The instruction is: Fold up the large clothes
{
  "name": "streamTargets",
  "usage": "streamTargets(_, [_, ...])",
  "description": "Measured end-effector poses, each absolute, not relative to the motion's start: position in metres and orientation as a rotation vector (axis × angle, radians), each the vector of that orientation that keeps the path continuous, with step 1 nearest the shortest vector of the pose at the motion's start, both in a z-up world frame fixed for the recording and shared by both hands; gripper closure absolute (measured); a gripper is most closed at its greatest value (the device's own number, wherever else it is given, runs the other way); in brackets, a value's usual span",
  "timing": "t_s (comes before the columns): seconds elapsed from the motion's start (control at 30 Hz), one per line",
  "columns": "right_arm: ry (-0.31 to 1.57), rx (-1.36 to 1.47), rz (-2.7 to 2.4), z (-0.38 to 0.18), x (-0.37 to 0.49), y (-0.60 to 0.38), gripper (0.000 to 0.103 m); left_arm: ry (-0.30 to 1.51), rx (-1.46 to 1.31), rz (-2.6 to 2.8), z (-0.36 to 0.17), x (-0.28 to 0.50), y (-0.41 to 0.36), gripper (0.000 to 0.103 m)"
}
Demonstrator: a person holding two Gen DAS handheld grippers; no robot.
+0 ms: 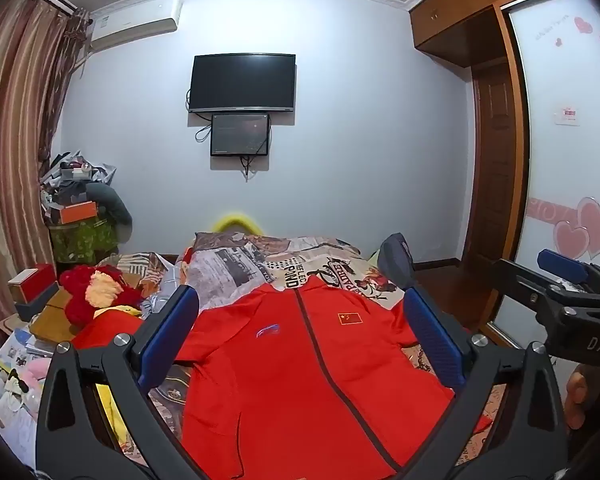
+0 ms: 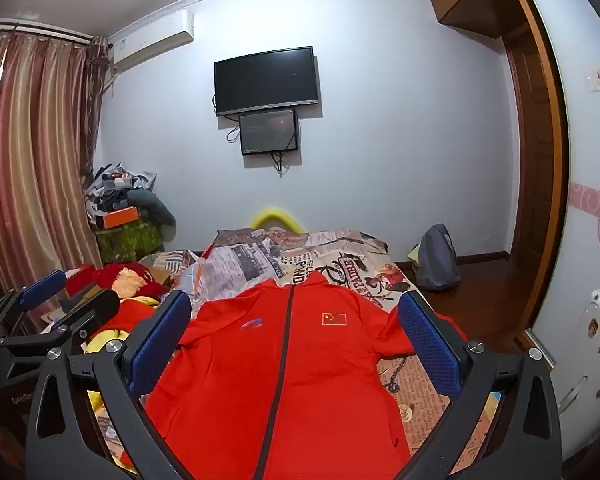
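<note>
the red jacket (image 2: 292,368) lies flat, zipped, on the bed (image 2: 340,264). it looks soft, light, likely slick; best pinched at shoulder or hem edges. left gripper (image 1: 300,336) and right gripper (image 2: 296,332) hover wide open, empty.

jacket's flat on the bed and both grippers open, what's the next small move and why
Probably lower the left gripper onto the left sleeve edge of the red jacket and close. The jacket lies spread, zipped, unfolded on the bed; the right gripper holds nothing either.
</note>
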State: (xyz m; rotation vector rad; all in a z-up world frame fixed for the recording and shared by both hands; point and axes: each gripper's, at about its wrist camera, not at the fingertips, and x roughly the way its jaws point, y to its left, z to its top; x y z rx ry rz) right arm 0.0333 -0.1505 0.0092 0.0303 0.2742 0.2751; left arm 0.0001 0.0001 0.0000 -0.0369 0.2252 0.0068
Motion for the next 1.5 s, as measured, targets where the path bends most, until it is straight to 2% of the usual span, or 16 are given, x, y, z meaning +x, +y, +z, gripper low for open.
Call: streamTargets(1.5, [0.312,0.009,0.278,0.000,0.038,-0.143,0.000,0.261,-0.046,0.034,-0.011,0.004,0.010,0.000])
